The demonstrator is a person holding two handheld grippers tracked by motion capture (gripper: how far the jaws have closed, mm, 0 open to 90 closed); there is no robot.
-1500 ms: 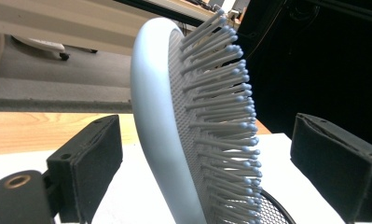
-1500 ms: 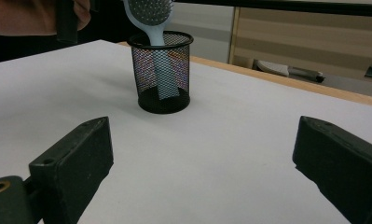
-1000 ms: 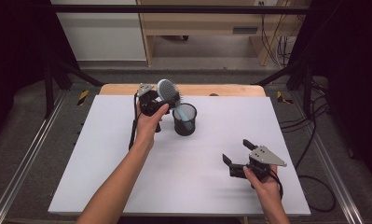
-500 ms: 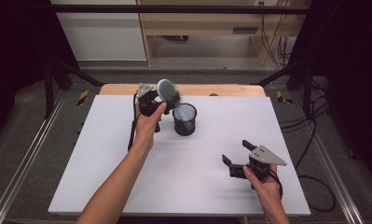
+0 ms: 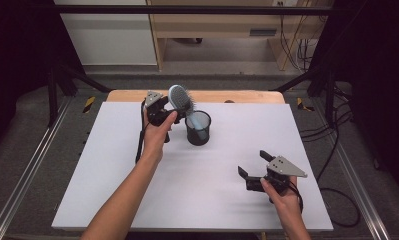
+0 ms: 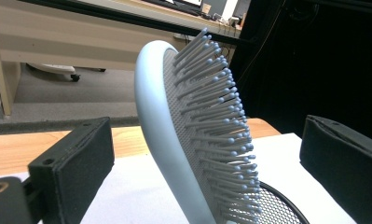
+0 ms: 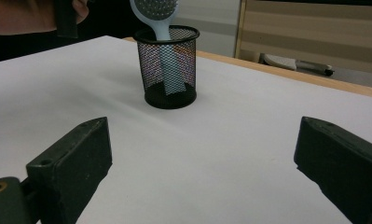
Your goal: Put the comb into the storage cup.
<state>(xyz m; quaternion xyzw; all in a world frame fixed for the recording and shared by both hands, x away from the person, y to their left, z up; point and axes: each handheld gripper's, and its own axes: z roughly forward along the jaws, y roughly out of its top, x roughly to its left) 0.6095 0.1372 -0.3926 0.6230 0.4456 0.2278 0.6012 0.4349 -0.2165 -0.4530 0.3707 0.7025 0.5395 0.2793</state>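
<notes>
Nothing has shifted. Hairbrush (image 5: 179,98): handle down in mesh cup (image 5: 198,128), head leaning out. Left gripper (image 5: 168,111): spread around the head, apparently clear. Right gripper (image 5: 252,172): spread, empty. Step: release; next, withdraw cleanly.

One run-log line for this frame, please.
left gripper: open around hairbrush | hairbrush: handle in mesh cup | right gripper: open, idle

The left arm reached long up the table, forearm stretched out, hand wrapped around the left gripper (image 5: 163,111) at the far edge. Its jaws stood wide apart, closed on nothing. Down near the front right corner, the right hand (image 5: 282,195) sat low, and the right gripper (image 5: 254,165) pointed up-left, jaws also spread wide, empty.
</notes>
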